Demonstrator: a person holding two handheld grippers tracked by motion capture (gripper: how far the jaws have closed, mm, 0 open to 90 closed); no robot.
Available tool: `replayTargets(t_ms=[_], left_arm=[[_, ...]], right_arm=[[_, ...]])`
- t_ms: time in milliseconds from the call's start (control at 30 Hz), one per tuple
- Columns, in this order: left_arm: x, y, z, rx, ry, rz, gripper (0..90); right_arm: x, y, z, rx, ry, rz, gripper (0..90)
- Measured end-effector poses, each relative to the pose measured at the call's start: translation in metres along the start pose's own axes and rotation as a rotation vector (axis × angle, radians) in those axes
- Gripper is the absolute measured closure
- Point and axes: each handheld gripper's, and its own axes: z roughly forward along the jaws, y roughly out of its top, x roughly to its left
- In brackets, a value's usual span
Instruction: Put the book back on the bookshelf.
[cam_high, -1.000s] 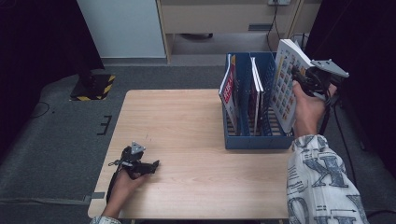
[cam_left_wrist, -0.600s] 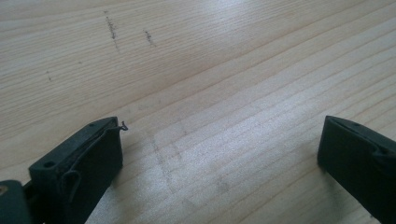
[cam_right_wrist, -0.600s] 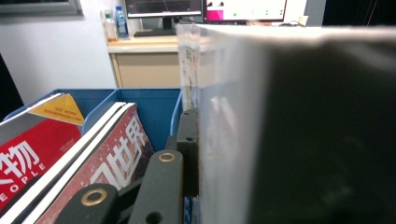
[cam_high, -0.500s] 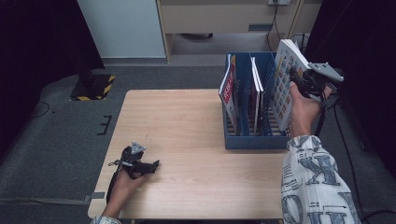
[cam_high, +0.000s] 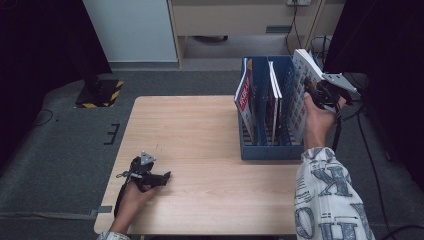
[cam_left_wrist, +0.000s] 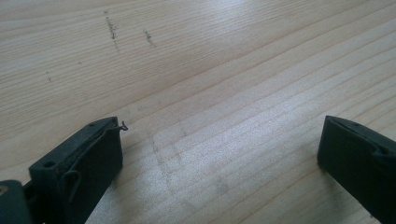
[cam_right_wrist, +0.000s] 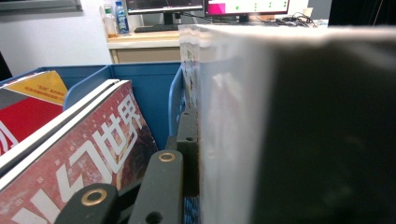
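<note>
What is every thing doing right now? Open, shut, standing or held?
Left tool: open, resting on the table, holding nothing.
Right tool: shut on the white book.
White book: upright, partly in the blue rack.
Red magazine: standing, leaning in the rack.

Both hand-held grippers were black, each topped with a grey three-cornered plate and trailing a dark cable. The right hand-held gripper (cam_high: 311, 93) sat around 2 o'clock, above a white sleeve (cam_high: 327, 197) with big dark lettering; the left hand-held gripper (cam_high: 159, 177) around 8 o'clock.
</note>
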Motion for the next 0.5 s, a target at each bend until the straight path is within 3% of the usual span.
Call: replayTargets(t_ms=[500], left_arm=[[-0.001,0.0,0.0,-0.001,0.003,-0.003,0.0]], right_arm=[[-0.003,-0.016,0.002,0.007,0.013,0.024,73.9]])
